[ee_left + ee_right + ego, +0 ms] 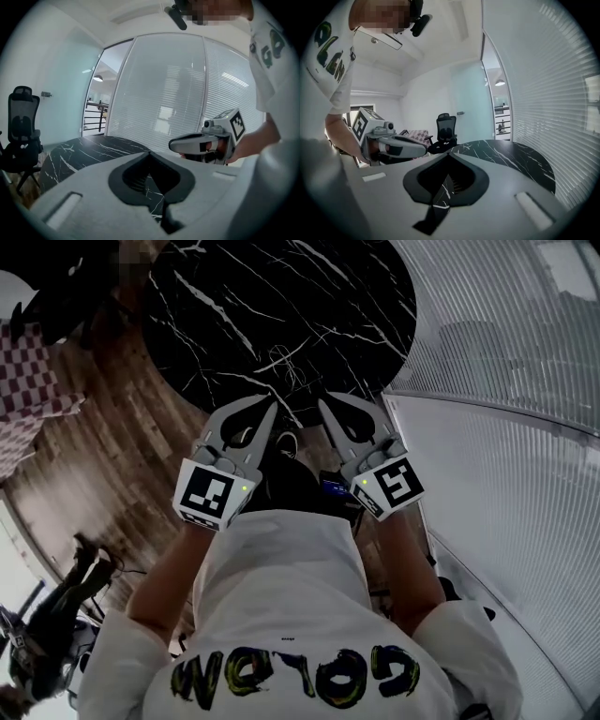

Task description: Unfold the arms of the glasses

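The dark, veined bench [281,296] nearly swallows the thin frame. Your left tool [270,411] and right tool [324,404] hover with jaws pressed together, empty. The glasses [286,367] lie just beyond the tips; push in like that and you'll likely skid them.
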`<action>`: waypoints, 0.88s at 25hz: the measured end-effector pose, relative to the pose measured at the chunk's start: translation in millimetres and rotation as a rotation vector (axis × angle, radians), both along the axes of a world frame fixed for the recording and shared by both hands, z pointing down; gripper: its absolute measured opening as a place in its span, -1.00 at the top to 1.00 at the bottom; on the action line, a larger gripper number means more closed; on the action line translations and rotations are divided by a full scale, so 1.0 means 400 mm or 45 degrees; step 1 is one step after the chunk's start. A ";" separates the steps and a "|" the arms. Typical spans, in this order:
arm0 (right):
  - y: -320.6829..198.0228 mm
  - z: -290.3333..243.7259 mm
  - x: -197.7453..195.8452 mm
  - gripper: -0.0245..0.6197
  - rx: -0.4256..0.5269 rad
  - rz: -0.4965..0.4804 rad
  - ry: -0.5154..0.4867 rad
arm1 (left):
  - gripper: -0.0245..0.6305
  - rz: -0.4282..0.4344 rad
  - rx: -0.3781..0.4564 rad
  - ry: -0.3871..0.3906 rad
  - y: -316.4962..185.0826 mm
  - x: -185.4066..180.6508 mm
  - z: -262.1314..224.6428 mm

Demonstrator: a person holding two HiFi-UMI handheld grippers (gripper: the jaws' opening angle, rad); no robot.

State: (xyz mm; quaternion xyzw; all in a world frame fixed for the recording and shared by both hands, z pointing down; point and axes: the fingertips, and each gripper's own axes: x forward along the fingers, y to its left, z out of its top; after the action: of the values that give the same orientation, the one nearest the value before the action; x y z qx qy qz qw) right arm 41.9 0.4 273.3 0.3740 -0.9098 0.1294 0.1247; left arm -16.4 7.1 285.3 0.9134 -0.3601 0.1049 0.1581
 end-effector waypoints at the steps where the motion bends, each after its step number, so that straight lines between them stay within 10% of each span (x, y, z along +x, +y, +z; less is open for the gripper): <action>1: -0.002 0.007 0.002 0.92 -0.003 -0.002 0.003 | 0.93 0.000 -0.003 -0.007 -0.003 -0.002 0.008; 22: -0.054 0.237 0.017 0.92 -0.140 -0.085 0.116 | 0.93 0.024 -0.129 -0.043 -0.040 0.032 0.202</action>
State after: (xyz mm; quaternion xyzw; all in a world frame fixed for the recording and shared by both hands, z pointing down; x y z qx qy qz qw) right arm 48.8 -21.2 368.2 0.3417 -0.9066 0.1579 0.1907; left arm -3.7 -8.8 365.9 0.9058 -0.3482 0.1399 0.1969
